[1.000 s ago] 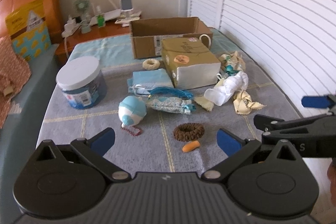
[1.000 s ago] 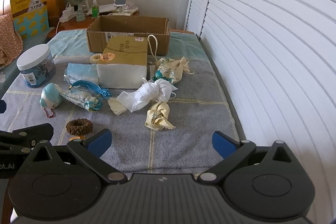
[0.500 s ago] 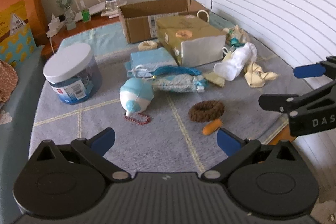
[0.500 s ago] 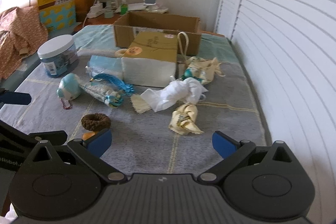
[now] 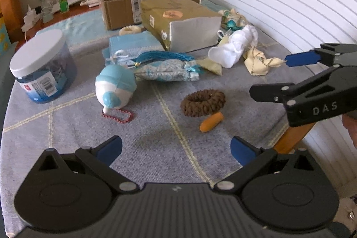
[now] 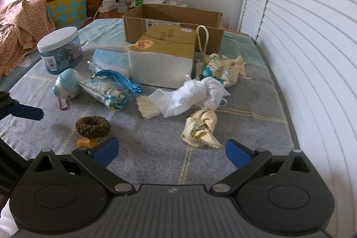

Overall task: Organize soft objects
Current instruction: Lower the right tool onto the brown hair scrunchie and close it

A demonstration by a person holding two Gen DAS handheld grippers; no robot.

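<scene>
Scrunchie, brown (image 5: pixel 202 102): flat on bed, ahead of left gripper (image 5: pixel 176 150), right gripper (image 6: pixel 170 152) also near; both jaws open, empty.

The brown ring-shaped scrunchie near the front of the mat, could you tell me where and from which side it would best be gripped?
Grip the brown scrunchie across one arc of its ring, one finger in the hole and one outside, coming straight down from above. It lies flat on the grey mat, so a side approach finds little to pinch. Choose the far arc: the small orange piece lies against the near edge.
</scene>
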